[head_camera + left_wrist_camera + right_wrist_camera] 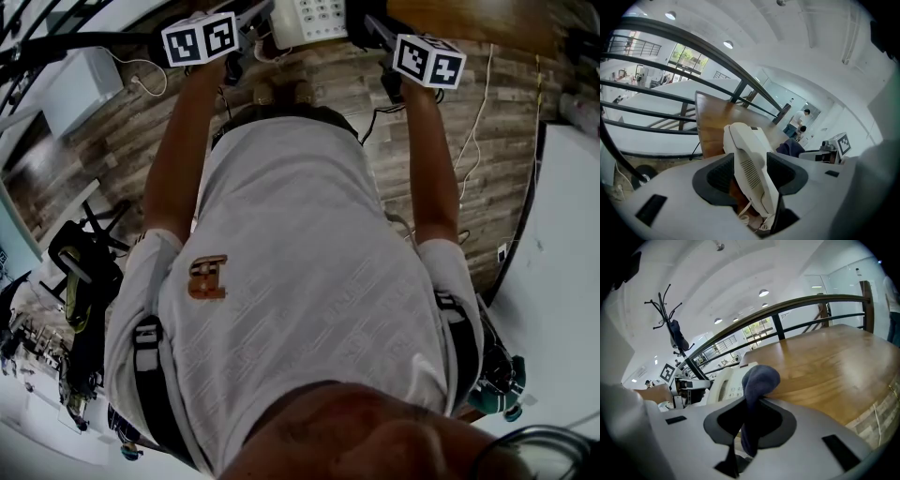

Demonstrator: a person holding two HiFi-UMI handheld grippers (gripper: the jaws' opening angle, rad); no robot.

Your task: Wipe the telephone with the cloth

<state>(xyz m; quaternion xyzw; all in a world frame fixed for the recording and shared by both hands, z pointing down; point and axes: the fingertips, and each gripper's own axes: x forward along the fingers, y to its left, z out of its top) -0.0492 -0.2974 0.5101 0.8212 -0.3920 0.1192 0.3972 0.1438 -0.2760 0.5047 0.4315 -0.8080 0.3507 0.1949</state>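
Head view is showing a person in a white T-shirt [309, 281] who is stretching both arms forward over a wood-plank floor [122, 131]. Each hand is carrying a gripper with a marker cube: the left cube [199, 39] and the right cube [428, 59] are lying on either side of the white telephone [314, 19]. The telephone is sitting at the top edge of the picture, beside the brown wooden table [469, 19].

In the left gripper view, the left gripper [752, 176] is pinching the white handset [743, 145]. Its two dark jaws are pressing on the handset from both sides, and the handset is pointing upward between them. A coiled cord [752, 220] is hanging at the lower end of the handset. Behind, a dark railing [693, 47] is running across, and two people [799, 123] are standing far away.

In the right gripper view, the right gripper [750, 420] is clamping a dark blue cloth [759, 378]. The cloth is bulging out above the jaws and is hanging down between them. It is hovering near the keypad side of the telephone, above the table surface. A coat stand [670, 324] is rising at the left.
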